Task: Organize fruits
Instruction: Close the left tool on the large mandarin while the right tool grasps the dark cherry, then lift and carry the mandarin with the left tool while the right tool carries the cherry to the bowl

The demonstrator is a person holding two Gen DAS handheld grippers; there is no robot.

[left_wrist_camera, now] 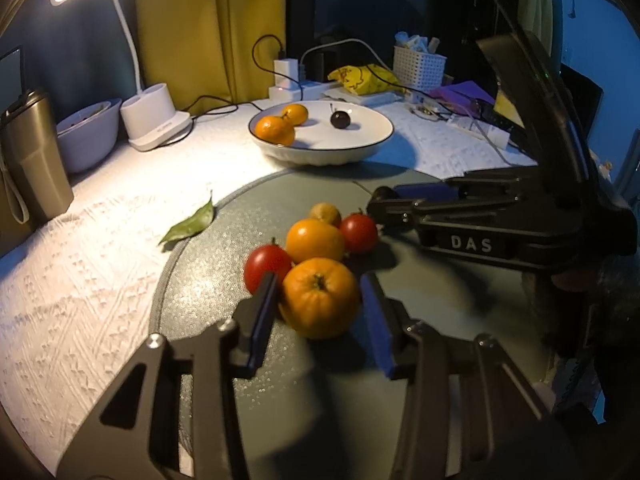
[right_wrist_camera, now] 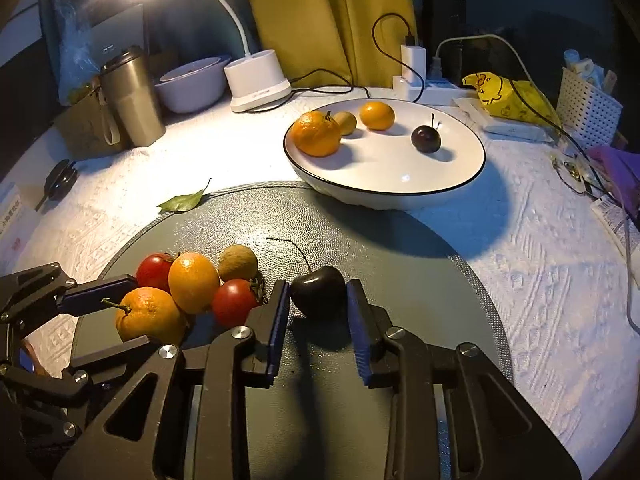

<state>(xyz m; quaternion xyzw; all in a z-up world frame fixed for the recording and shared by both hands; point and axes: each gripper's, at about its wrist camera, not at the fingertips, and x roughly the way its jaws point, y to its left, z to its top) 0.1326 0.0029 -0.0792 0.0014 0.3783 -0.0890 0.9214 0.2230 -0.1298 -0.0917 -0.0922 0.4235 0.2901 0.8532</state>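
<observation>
Your left gripper (left_wrist_camera: 320,292): jaws parted around the nearest tangerine (left_wrist_camera: 319,298), one blue pad to each side. The left pad looks to be touching the skin; whether the right one presses it, you cannot tell. The fruit sits on the round grey mat (left_wrist_camera: 224,220).

Just beyond that tangerine: a second tangerine (left_wrist_camera: 315,240), touching it. To the left of your left fingertips, a red tomato (left_wrist_camera: 267,266). Ahead and slightly right, another red tomato (left_wrist_camera: 359,233), with a small brown fruit (left_wrist_camera: 325,213) behind the cluster.

Your right gripper (right_wrist_camera: 318,300): jaws spread, a dark cherry (right_wrist_camera: 318,291) sitting between the pads on the mat (right_wrist_camera: 400,248). The left pad looks in contact with it; a thin gap shows at the right pad. Its stem curves away, forward and left.

Far ahead of both grippers: a white bowl (right_wrist_camera: 460,184) with a dark rim, on the white textured tablecloth (right_wrist_camera: 540,280). Inside it, a large tangerine (right_wrist_camera: 316,133), a smaller one (right_wrist_camera: 377,116), a small brown fruit (right_wrist_camera: 345,123) between them, and a second dark cherry (right_wrist_camera: 426,139) well apart to the right.

Left of the mat's far edge: a single green leaf (right_wrist_camera: 182,202) on the cloth.
</observation>
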